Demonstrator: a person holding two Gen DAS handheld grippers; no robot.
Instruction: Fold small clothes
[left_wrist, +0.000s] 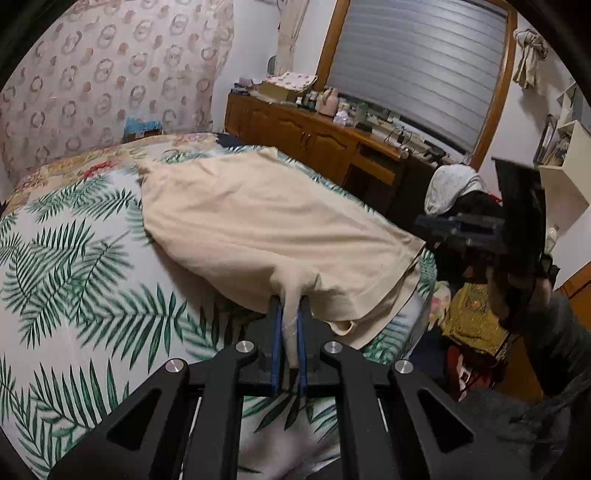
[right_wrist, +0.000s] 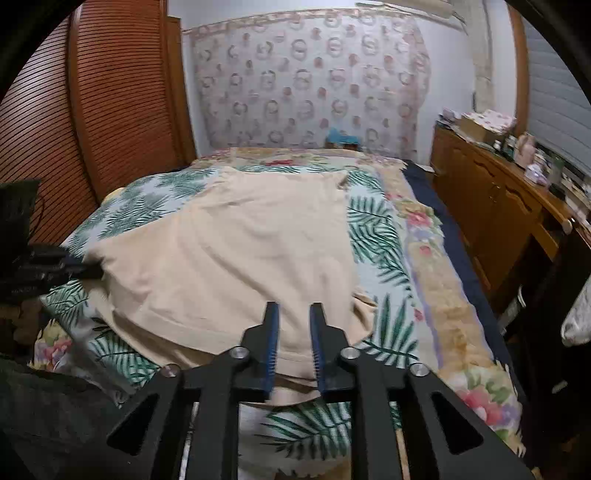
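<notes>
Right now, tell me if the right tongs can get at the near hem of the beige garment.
Probably yes: the right tongs stand open with the garment hem between them, nothing in the way.

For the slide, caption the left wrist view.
Left gripper pinches the beige garment's hem above the palm-print bedspread.

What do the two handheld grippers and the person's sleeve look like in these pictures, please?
The left gripper and the right gripper match: black angular linkage arms with triangular cut-outs, round silver pivot bolts, and narrow fingers lined with ribbed blue pads. At the left view's right edge is a dark grey sleeve. No cables or markings are visible.
</notes>
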